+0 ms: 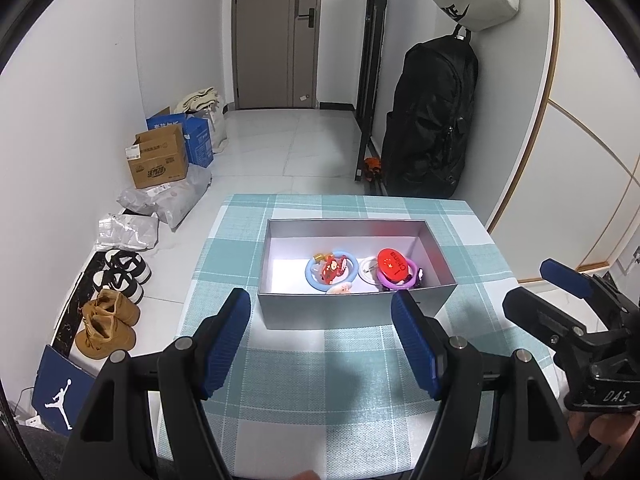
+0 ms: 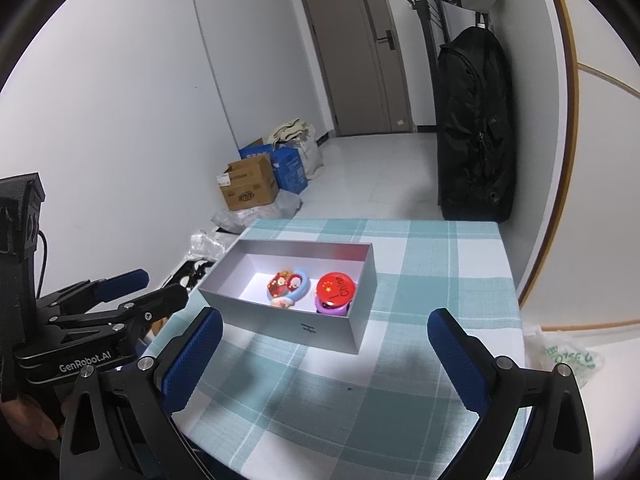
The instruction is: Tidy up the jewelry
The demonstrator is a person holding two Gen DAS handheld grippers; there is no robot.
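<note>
A grey open box (image 1: 352,310) stands on the checked tablecloth (image 1: 320,380); it also shows in the right wrist view (image 2: 320,326). Inside lie a blue ring (image 1: 310,276) with a red charm (image 1: 332,270), a red "China" badge (image 1: 394,263) over a purple ring (image 1: 394,283), a white disc (image 1: 368,269) and a pink piece (image 1: 339,289). The red badge (image 2: 335,286) and red charm (image 2: 280,283) show in the right wrist view too. My left gripper (image 1: 322,340) is open and empty, just before the box. My right gripper (image 2: 326,356) is open and empty, near the box's front right.
The table's left edge drops to the floor with shoes (image 1: 108,320), cardboard boxes (image 1: 158,158) and plastic bags (image 1: 168,198). A black bag (image 1: 432,120) hangs behind the table. A plastic bag (image 2: 564,354) lies at the table's right.
</note>
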